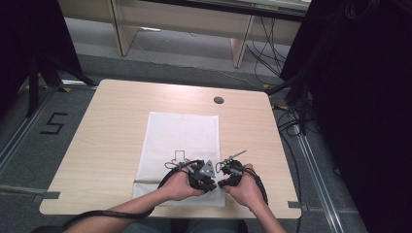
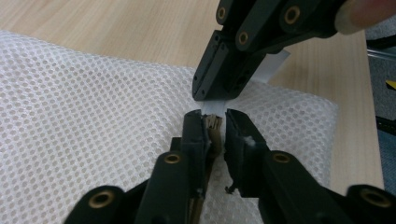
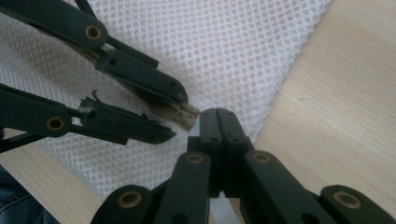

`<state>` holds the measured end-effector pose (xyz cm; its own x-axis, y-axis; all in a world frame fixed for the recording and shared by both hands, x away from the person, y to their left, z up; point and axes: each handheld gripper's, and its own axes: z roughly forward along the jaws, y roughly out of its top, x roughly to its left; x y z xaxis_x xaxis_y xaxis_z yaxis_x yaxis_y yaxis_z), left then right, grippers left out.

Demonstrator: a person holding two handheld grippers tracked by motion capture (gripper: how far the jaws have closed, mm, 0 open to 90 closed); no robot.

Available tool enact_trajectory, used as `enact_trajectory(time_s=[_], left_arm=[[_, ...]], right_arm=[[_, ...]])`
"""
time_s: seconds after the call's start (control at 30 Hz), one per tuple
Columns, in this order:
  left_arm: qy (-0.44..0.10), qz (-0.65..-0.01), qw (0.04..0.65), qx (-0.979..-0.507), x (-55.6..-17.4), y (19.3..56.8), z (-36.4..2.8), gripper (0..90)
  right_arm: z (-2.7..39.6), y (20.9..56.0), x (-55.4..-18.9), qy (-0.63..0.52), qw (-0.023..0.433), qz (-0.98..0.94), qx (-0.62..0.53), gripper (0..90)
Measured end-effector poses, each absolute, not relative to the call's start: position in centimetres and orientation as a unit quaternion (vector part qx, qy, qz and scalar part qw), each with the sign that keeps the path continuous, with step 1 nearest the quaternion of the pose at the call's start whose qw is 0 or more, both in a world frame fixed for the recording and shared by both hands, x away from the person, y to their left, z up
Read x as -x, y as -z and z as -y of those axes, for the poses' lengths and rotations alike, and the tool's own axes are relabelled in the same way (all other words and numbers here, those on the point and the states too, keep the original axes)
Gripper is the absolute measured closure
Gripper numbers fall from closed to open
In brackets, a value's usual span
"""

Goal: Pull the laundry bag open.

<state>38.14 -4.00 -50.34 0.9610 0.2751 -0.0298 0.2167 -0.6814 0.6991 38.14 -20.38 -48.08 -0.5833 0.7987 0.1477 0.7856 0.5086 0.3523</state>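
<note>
- Table [image 1: 107, 145]: we list a light wood-grain top with rounded corners and a round grey cable port [image 1: 218, 100] near its far edge. The person's forearms come in over the near edge.
- Mesh laundry bag [image 1: 182, 136]: white, open-weave netting, lying flat down the middle of the table, long side running away from us. Its near end lies under the two grippers. We note a thin dark outline drawn or printed on it near the middle.
- Left gripper [image 1: 204, 178]: held in the person's left hand [image 1: 180, 187] over the near end of the bag, with a grey three-cornered plate on top. In the left gripper view [image 2: 215, 122] its jaws stand a narrow gap apart, with a small tan ribbed piece [image 2: 214, 122] and the end of the white tab between them; we cannot tell whether the pads press on either.
- Right gripper [image 1: 228, 177]: held in the right hand [image 1: 250, 189], just beside the left one, tips nearly meeting. In the right gripper view [image 3: 218, 122] its jaws are fully together; in the left gripper view they are clamped on the white tab.
- White tab [image 2: 268, 67]: a flat strip at the bag's near edge, running through the right jaws.
</note>
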Motion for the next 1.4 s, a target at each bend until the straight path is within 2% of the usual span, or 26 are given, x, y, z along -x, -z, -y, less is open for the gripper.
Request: enact_trajectory(time_s=[0.1, 0.33, 1.4], left_arm=[[-0.031, -0.153, 0.388, -0.909, -38.0, 50.7, 4.0, 80.2], [-0.041, -0.137, 0.375, -0.916, -38.0, 50.1, 4.2, 81.5], [-0.035, -0.144, 0.379, -0.913, -37.6, 49.5, 2.7, 81.8]], right_arm=[[20.5, 48.1, -38.2, -0.197, 0.017, -0.870, -0.451, 90.0], [20.4, 48.1, -38.1, -0.195, 0.017, -0.868, -0.456, 90.0], [20.2, 48.1, -38.1, -0.191, 0.017, -0.869, -0.455, 90.0]])
